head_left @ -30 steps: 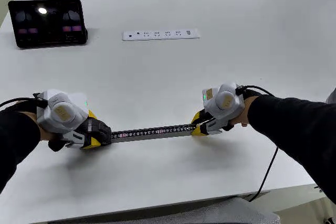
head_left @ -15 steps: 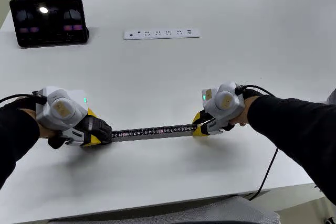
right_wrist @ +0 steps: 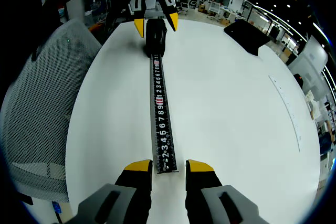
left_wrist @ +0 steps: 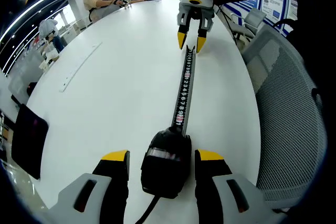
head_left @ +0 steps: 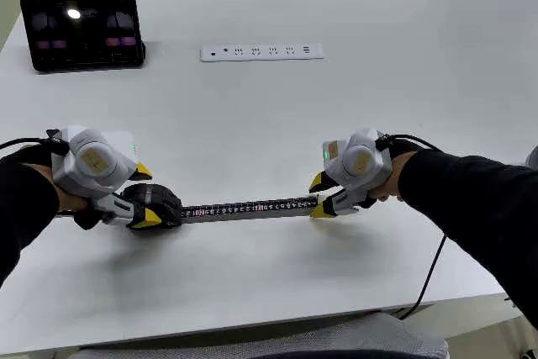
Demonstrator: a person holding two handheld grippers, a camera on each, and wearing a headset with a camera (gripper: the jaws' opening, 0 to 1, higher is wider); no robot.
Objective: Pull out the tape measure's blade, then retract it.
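Here the tape measure [head_left: 155,205] lies on the near part of the white table [head_left: 353,81], with its black case [left_wrist: 167,163] at the left. Its blade [head_left: 248,208] is extended flat to the right, numbers facing up. The long axis runs left to right, roughly parallel to the table's near edge, and the blade's tip [right_wrist: 167,168] points right. The left gripper [head_left: 147,195] straddles the case with its jaws apart. The left gripper view shows a sliver of gap, so it fences the case rather than clamps it. The right gripper [head_left: 319,197] brackets the tip, its jaws likewise apart and not pinching. This placement probably keeps both ends ready, the case steadied on one side and the tip within reach on the other, so the blade can be guided back in.
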